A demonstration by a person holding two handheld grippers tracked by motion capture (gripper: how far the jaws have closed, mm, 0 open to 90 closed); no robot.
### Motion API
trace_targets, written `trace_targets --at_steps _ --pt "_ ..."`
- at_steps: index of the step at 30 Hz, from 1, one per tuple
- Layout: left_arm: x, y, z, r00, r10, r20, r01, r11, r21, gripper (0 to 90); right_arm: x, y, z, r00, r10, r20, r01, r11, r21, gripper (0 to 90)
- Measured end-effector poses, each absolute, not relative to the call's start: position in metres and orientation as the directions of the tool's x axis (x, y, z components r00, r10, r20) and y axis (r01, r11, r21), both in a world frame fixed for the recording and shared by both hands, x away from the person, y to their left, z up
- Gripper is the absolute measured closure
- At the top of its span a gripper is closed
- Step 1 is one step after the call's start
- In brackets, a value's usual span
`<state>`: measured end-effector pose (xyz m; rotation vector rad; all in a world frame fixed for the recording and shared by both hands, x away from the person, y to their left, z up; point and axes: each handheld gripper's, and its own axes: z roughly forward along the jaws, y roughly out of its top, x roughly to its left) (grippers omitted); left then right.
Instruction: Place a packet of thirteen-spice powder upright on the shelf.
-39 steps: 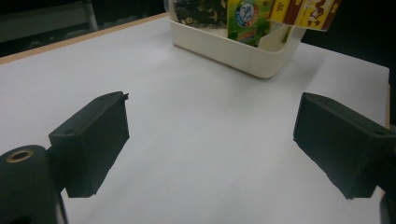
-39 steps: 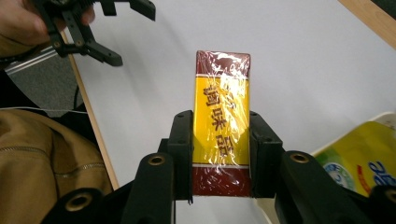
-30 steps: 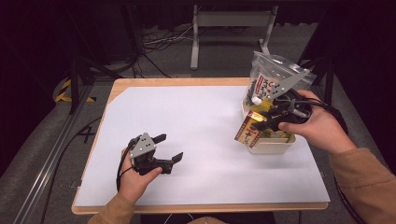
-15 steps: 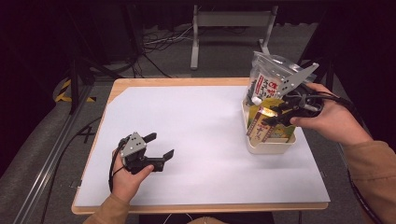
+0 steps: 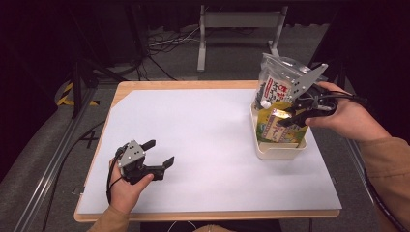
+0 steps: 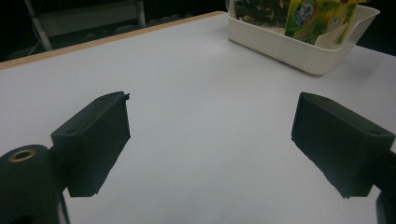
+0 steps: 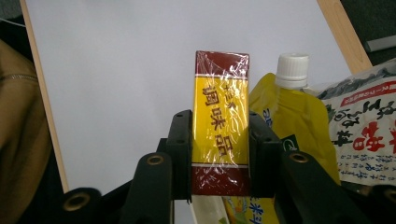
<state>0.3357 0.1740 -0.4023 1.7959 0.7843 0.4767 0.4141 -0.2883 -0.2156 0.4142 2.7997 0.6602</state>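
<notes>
Yellow-and-maroon wrapped box (image 7: 221, 123) clamped betw. pads of right gripper (image 7: 219, 144), held over white basket (image 5: 275, 149) nr desk's right edge, beside spouted yellow pouch (image 7: 292, 116). Left gripper (image 5: 159, 154) nr front-left corner, jaws wide apart w/ nothing betw. them.

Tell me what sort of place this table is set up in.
Probably a lab or studio set up for recording, not a home: a white-topped table stands among dark surroundings, loose cables trail over the grey floor, and a metal stand sits behind it.
</notes>
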Motion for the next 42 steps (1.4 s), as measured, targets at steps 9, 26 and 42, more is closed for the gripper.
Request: trace_targets --at_steps 9,26,42 --pt "0.334 0.177 -0.404 0.693 0.719 -0.057 0.295 -0.21 0.932 12.1 0.421 -0.29 -0.221 -0.946 0.276 -0.168 0.177 0.879 0.443 68.1" --pt "0.337 0.175 -0.405 0.697 0.716 -0.05 0.295 -0.222 0.929 11.9 0.421 -0.29 -0.234 -0.961 0.222 -0.168 0.141 0.909 0.391 68.0" --pt "0.338 0.175 -0.406 0.695 0.717 -0.051 0.304 -0.229 0.925 11.8 0.42 -0.29 -0.244 -0.975 0.172 -0.143 0.112 0.929 0.353 67.9"
